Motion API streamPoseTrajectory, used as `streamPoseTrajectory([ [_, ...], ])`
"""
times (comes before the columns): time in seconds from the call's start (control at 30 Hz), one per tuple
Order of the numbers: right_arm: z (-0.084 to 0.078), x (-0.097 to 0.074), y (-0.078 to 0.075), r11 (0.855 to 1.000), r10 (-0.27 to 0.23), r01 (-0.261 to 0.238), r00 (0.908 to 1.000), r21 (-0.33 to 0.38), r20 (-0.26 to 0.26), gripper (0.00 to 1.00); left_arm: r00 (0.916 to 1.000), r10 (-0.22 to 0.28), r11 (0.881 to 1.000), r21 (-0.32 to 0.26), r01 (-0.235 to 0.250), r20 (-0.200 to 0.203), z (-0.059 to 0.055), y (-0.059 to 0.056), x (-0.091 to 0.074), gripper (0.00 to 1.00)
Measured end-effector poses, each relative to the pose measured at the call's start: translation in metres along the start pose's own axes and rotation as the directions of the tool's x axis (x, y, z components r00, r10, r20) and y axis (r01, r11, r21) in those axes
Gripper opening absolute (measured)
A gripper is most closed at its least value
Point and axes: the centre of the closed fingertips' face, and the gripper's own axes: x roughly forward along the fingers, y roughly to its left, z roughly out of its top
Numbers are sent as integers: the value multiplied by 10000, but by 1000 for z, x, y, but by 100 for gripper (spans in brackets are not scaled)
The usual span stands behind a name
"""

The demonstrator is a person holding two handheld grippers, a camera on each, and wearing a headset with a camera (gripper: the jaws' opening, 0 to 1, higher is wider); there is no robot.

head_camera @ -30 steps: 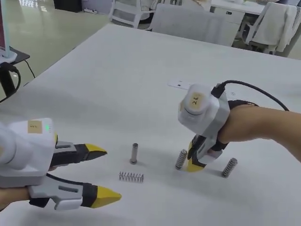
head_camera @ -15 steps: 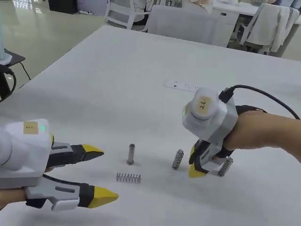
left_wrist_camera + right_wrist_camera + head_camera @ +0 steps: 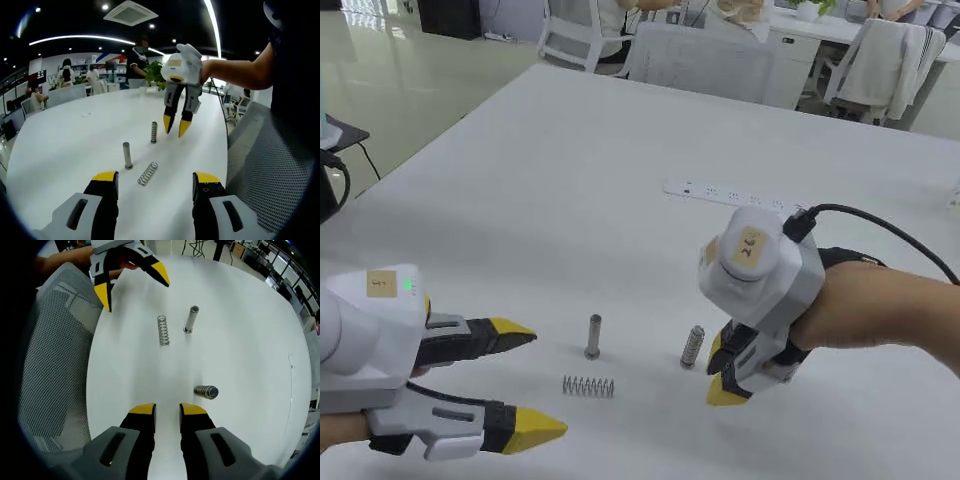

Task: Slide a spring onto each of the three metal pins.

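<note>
Steel first: two pins counted, both upright on the white table [image 3: 570,180]. One bare pin [image 3: 593,336] near the middle of the head view. One sprung pin [image 3: 692,346] at 3 o'clock from it, near but apart, with a coil around its shaft. One loose spring [image 3: 588,386] lying flat at 6 o'clock from the bare pin, just beside its foot and not touching.

Right gripper [image 3: 720,372] at 4 o'clock from the sprung pin, just beside it, tips pointing down at the table. Yellow-tipped jaws parted by a narrow gap, nothing between them. Yellow label [image 3: 747,247] on its white housing, handwritten "26". One black cable [image 3: 880,222] looping off the back, over the person's forearm [image 3: 890,310].

Left gripper [image 3: 525,380] at 8 o'clock from the bare pin, well apart from it. Jaws spread wide and empty, tips aimed toward 3 o'clock at the loose spring. Second label [image 3: 381,284] on top, writing too small to read. One green light [image 3: 408,286] just beside that label.

Farther out, one white power strip [image 3: 730,193] flat on the table at 1 o'clock from the bare pin, well apart. Grey chair [image 3: 705,55] past the far edge at 12 o'clock. White cloth [image 3: 880,60] draped over another seat at 2 o'clock.
</note>
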Motion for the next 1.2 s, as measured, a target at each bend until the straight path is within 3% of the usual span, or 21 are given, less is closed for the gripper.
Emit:
streamPoseTrajectory([
  [0.5, 31, 6, 17, 9994, 180, -161, 9978, -316, 632, 16, 10000, 18, 10000, 58, -18, -28, 1, -2, -2, 54],
  [0.9, 62, 16, 17, 9985, 207, -152, 9942, -531, 1055, 16, 10000, 0, 10000, 71, 1, -92, -1, -5, -3, 54],
  [1.2, 77, 27, 15, 9983, 226, -157, 9921, -561, 1238, 16, 9999, 7, 10000, 70, -6, -143, -3, -5, -5, 53],
])
